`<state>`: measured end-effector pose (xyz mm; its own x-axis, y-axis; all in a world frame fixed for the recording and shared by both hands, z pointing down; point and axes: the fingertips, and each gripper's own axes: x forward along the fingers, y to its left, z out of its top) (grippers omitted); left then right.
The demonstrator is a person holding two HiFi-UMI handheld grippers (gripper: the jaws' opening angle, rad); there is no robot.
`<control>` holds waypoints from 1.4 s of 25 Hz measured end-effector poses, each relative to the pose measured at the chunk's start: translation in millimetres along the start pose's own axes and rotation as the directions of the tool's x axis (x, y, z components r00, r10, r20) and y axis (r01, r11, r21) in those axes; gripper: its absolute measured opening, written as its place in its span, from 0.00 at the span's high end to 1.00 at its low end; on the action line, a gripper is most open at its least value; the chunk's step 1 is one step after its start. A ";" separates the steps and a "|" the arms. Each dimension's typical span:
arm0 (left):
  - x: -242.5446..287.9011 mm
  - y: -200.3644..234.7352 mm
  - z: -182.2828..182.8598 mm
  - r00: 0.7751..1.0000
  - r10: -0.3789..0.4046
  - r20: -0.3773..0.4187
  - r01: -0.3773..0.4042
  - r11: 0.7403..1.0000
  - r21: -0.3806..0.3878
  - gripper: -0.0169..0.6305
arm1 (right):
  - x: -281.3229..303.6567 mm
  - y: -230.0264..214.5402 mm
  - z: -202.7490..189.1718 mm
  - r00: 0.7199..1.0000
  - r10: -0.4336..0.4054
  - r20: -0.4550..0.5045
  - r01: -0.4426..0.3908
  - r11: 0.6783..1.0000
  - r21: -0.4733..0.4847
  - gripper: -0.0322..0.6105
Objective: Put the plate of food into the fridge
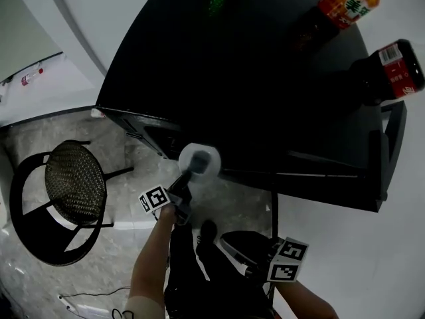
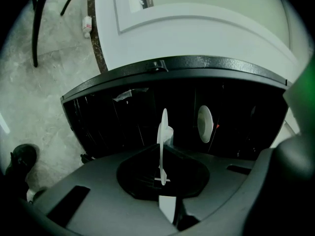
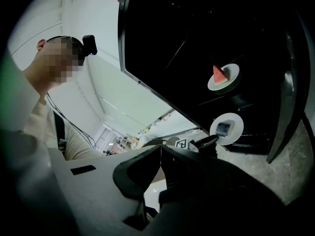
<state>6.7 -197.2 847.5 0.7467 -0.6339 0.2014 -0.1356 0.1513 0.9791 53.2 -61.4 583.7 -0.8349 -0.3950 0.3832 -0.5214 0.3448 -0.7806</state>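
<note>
Plate of food (image 1: 199,159) being pinched by its rim between left gripper (image 1: 188,180) jaws, closed tight on it, standing edge-on just past the tips, open fridge (image 1: 232,78) straight ahead. Right gripper (image 1: 227,242) pressing jaws together on nothing.

Black woven-seat chair (image 1: 74,181) on marbled floor (image 1: 99,271) (orange-labelled bottle (image 1: 348,2), red-labelled bottle (image 1: 398,68) well apart)

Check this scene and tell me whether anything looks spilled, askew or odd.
Nothing stands out. The left gripper is shut on the rim of the plate, the food sits on it, and nothing looks spilled near the open fridge.
</note>
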 end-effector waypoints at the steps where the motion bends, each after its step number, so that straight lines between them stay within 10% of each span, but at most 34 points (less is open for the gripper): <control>1: 2.1 4.0 -0.2 1.000 0.000 0.007 0.000 1.000 -0.005 0.95 | 1.4 -0.7 -2.8 1.000 -0.001 -0.004 0.001 1.000 -0.003 0.92; 35: 60.2 59.3 31.8 0.977 0.033 0.210 -0.012 0.995 -0.100 0.95 | 7.2 -21.2 -41.3 0.997 0.018 -0.073 -0.017 1.000 0.022 0.92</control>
<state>22.9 -250.4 918.6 0.5881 -0.7738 0.2352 -0.0790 0.2345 0.9689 51.0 -36.3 623.4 -0.8549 -0.3251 0.4043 -0.5036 0.3325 -0.7974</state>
